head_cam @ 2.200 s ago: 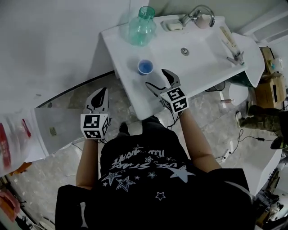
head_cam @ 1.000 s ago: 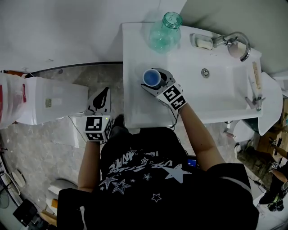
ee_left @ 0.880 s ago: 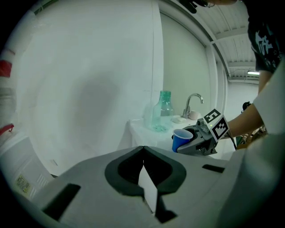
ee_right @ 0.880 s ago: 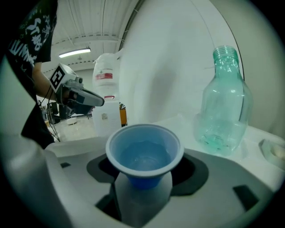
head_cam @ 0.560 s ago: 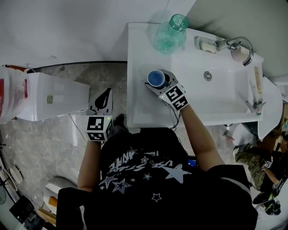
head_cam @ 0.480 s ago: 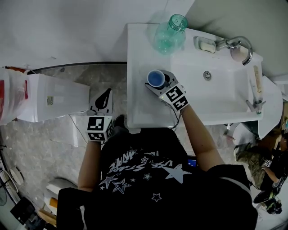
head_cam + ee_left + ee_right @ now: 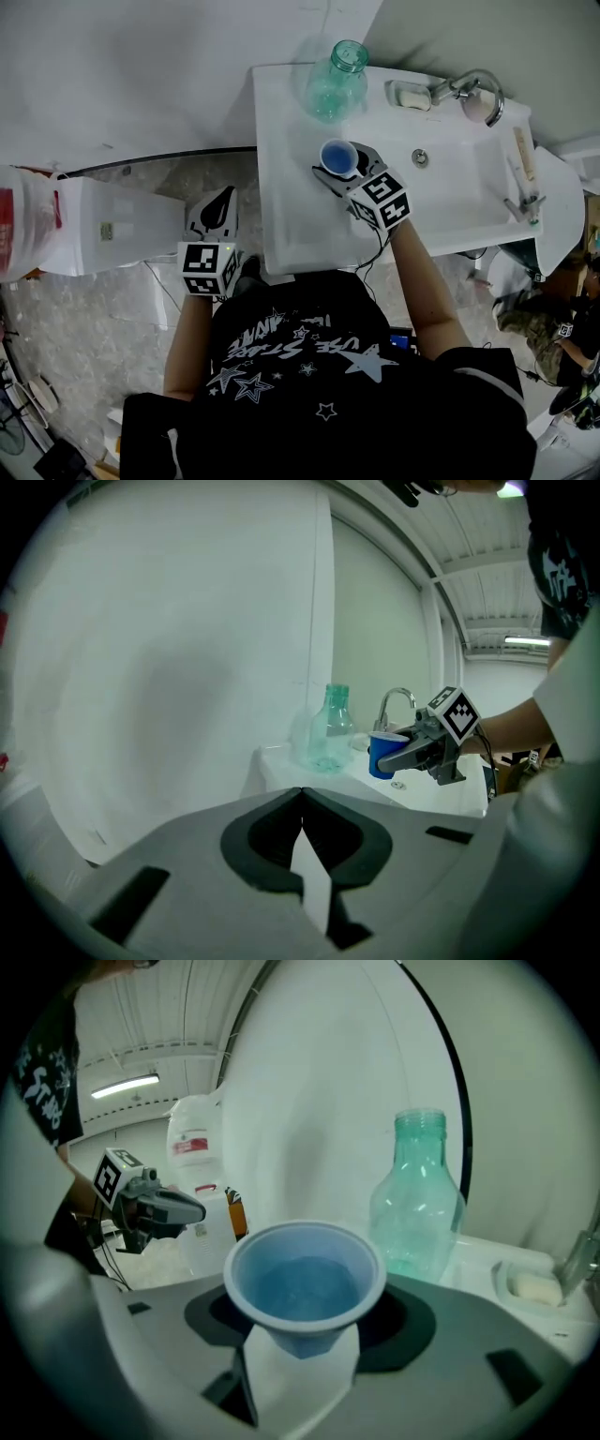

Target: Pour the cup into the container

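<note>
As seen from the head view, the R gripper (image 7: pixel 340 170) is out over the white basin (image 7: pixel 281 216) w/ the blue cup (image 7: pixel 337 155) btwn its jaws. The jaws have just been closing and now clamp the cup on both sides. The green bottle (image 7: pixel 336 80) stands upright at the basin's back edge, near the cup but apart from it. Faucet (image 7: pixel 461 86) and soap dish (image 7: pixel 410 95) sit further along that back edge. The L gripper (image 7: pixel 222 198) hangs off the basin's side over the floor, next to a white jug (image 7: pixel 103 230).

L gripper view: the L gripper (image 7: pixel 301 794) has its jaws together at the tips, nothing btwn them. Beyond, the R gripper (image 7: pixel 398 757) holds the cup (image 7: pixel 382 755) upright, clear of the basin top, beside the bottle (image 7: pixel 330 728).

R gripper view: the cup (image 7: pixel 305 1283) sits upright in the R gripper (image 7: pixel 302 1349), pads pressed on its lower wall, rim well above them. Inside looks blue; fill level hard to tell. Bottle (image 7: pixel 419 1194) is ahead and to the right, mouth open. The L gripper (image 7: pixel 173 1208) shows at far left w/ the jug (image 7: pixel 202 1227) behind it.
</note>
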`<action>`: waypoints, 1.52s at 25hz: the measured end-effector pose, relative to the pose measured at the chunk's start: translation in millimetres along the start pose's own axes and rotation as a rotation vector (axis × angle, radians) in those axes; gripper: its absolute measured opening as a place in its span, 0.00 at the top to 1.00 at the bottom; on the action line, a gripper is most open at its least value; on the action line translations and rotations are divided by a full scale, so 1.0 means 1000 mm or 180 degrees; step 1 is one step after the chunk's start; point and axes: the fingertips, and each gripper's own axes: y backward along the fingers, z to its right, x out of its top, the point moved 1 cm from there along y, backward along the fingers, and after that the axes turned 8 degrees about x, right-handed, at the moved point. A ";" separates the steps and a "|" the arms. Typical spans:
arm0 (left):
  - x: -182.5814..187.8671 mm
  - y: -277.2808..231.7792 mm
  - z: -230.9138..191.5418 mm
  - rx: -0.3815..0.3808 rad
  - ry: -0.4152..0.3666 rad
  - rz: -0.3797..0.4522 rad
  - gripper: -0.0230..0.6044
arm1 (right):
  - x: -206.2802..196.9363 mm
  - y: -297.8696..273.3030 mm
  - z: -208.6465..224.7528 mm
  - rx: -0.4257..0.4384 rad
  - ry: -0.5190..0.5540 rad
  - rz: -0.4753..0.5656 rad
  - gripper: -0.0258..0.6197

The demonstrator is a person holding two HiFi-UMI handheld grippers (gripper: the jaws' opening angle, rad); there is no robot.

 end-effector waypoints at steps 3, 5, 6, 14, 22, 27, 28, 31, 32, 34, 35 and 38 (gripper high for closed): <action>0.019 -0.006 0.006 -0.0113 -0.0058 0.0103 0.95 | 0.014 0.020 0.010 -0.0092 -0.0035 -0.0044 0.51; 0.033 -0.012 0.010 -0.0186 -0.0063 0.0183 0.95 | 0.024 0.033 0.016 -0.0147 -0.0016 -0.0066 0.51; 0.040 -0.014 0.012 -0.0223 -0.0068 0.0217 0.95 | 0.029 0.039 0.020 -0.0178 0.0006 -0.0067 0.51; 0.090 -0.040 0.031 -0.0423 -0.0143 0.0401 0.95 | 0.067 0.080 0.050 -0.0292 0.0024 -0.0034 0.51; 0.155 -0.074 0.041 -0.0531 -0.0230 0.0587 0.95 | 0.107 0.104 0.093 -0.0357 0.0162 -0.0116 0.51; 0.187 -0.101 0.042 -0.0516 -0.0312 0.0641 0.95 | 0.128 0.104 0.120 -0.0337 0.0227 -0.0249 0.51; 0.193 -0.106 0.042 -0.0515 -0.0325 0.0651 0.95 | 0.132 0.103 0.126 -0.0349 0.0255 -0.0268 0.51; 0.206 -0.120 0.041 -0.0515 -0.0339 0.0679 0.95 | 0.145 0.102 0.143 -0.0372 0.0317 -0.0298 0.51; 0.209 -0.124 0.040 -0.0518 -0.0343 0.0685 0.95 | 0.149 0.101 0.148 -0.0375 0.0337 -0.0311 0.51; 0.215 -0.133 0.040 -0.0531 -0.0349 0.0693 0.95 | 0.155 0.098 0.156 -0.0380 0.0392 -0.0361 0.51; 0.217 -0.136 0.040 -0.0539 -0.0350 0.0694 0.95 | 0.158 0.096 0.159 -0.0387 0.0430 -0.0401 0.51; 0.220 -0.146 0.038 -0.0557 -0.0340 0.0683 0.95 | 0.162 0.088 0.168 -0.0421 0.0564 -0.0548 0.51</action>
